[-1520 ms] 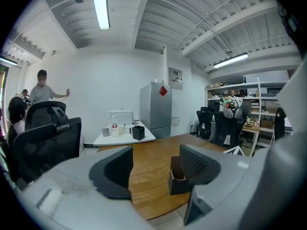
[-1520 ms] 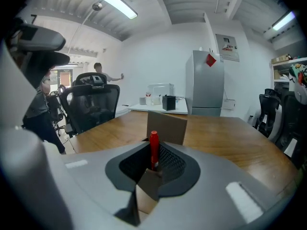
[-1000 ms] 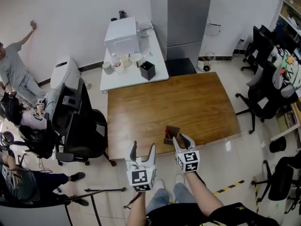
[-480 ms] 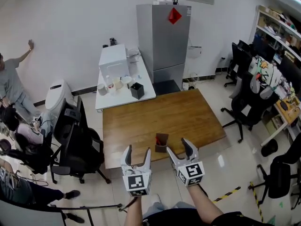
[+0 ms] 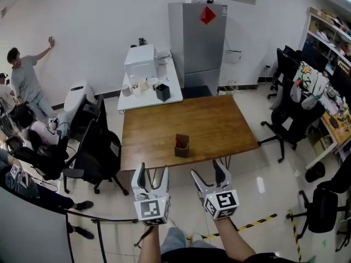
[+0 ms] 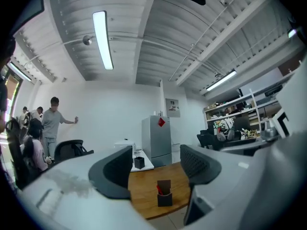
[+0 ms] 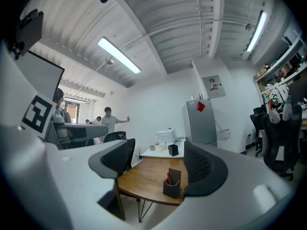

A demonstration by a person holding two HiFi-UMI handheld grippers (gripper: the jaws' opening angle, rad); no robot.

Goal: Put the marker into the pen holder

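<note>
My right hand-held gripper (image 5: 207, 170) is opening, empty; my left hand-held gripper (image 5: 153, 172) gapes, empty. Ahead, the marker (image 5: 177, 142) sits in the pen holder (image 5: 182, 148).

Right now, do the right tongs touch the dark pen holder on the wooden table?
Apart. In the head view the right tongs hang short of the brown wooden table, clear of the dark pen holder; they are opening, empty.
</note>
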